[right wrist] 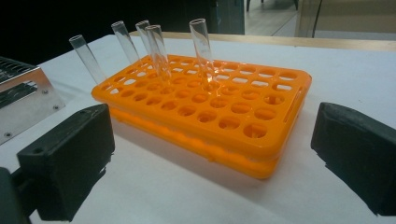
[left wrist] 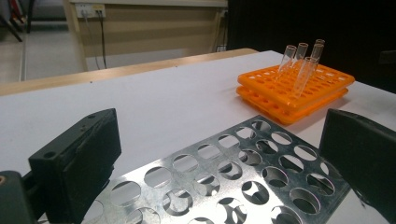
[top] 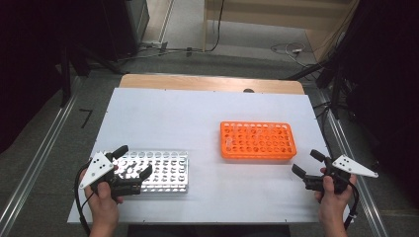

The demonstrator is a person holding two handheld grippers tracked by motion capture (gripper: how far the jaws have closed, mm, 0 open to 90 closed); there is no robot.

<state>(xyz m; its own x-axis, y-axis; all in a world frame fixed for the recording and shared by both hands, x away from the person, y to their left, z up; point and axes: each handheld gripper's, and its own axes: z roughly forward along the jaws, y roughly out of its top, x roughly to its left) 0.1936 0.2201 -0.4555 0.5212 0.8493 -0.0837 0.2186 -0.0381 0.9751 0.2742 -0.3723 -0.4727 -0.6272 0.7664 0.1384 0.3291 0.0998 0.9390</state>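
Observation:
An orange tube rack [top: 258, 140] sits right of the table's middle, with several clear glass test tubes [right wrist: 158, 51] leaning in its holes at one end; the tubes [left wrist: 299, 60] also rise from the orange rack [left wrist: 294, 91] in the left gripper view. A metal rack with round holes [top: 163, 171] lies at the front left. My left gripper [top: 132, 162] hovers open over that metal rack [left wrist: 224, 177], nothing between its jaws. My right gripper [top: 308, 163] is open just right of the orange rack [right wrist: 210, 112], facing it, holding nothing.
The white table top [top: 178, 118] has bare room at the back and between the two racks. A wooden edge [top: 212, 83] runs along the far side. Cables [top: 291, 49] lie on the floor beyond, and metal rails [top: 34, 168] flank the table.

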